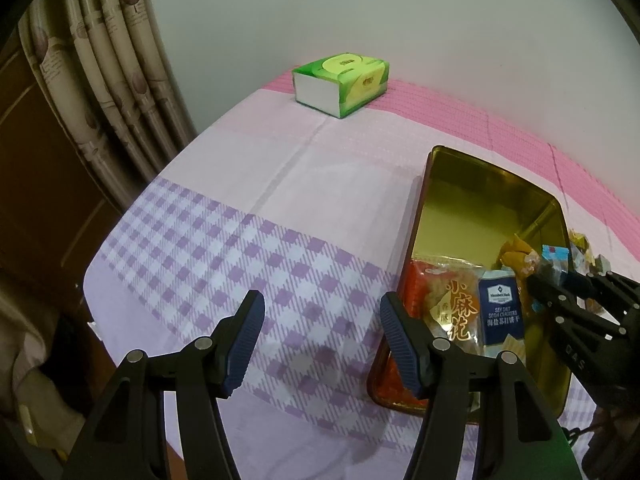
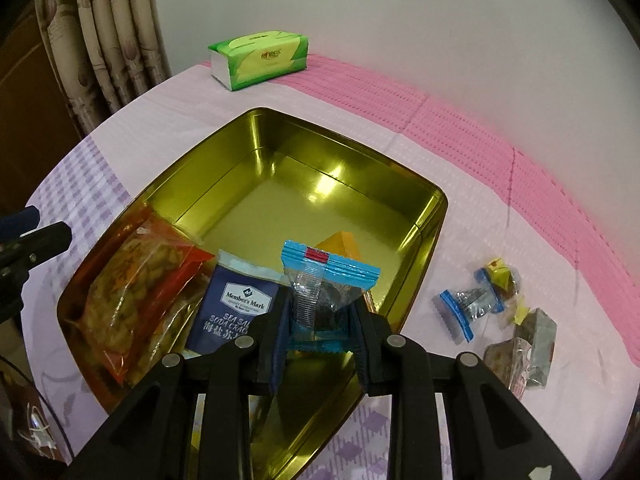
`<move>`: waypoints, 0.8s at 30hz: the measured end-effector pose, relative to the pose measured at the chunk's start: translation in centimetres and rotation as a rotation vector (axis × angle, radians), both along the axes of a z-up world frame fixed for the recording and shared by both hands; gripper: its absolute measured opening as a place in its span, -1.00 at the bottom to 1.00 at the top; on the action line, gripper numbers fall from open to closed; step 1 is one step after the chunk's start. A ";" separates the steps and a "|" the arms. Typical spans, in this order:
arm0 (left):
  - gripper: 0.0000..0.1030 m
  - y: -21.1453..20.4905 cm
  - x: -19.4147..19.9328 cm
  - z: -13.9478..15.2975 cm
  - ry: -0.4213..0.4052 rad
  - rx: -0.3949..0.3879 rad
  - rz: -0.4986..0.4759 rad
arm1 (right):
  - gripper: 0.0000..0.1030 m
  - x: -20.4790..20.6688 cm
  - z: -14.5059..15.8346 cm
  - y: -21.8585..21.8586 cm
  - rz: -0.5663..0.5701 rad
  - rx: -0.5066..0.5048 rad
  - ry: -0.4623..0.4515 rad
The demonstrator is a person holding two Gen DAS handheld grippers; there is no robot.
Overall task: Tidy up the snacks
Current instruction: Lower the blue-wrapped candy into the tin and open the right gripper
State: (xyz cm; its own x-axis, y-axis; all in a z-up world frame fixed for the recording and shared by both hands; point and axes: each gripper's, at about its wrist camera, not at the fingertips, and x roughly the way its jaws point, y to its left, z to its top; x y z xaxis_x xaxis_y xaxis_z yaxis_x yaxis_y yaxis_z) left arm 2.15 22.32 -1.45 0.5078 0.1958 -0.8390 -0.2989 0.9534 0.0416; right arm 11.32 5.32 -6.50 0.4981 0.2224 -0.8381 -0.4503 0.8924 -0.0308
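Right tongs [image 2: 320, 320] are clamped on a blue-edged clear snack packet [image 2: 326, 280], poised over the near rim of the gold tin [image 2: 256, 120]. The risk is that the slippery film twists out and drops at five o'clock, onto the desk beside the tin. Left tongs [image 1: 322, 340] hang wide and empty at nine o'clock. Loose sweets [image 2: 496, 304] wait at three o'clock.

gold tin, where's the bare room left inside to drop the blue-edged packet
The far half of the gold tin is bare floor, bordered by its back walls and the orange packet. The near end is crowded: red snack bag and navy cracker pack lie side by side. The right gripper holds the blue-edged packet above there.
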 end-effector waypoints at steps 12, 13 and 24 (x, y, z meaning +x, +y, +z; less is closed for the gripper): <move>0.18 -0.1 0.0 0.0 0.000 0.001 -0.002 | -0.29 -0.3 0.5 -0.2 -0.007 0.036 -0.003; 0.18 -0.1 0.0 0.0 0.000 0.001 -0.002 | -0.26 -0.3 0.6 -0.2 -0.007 0.038 -0.007; 0.18 -0.3 0.0 0.0 -0.002 0.003 -0.002 | -0.17 -0.8 2.2 -1.8 -0.036 0.089 -0.033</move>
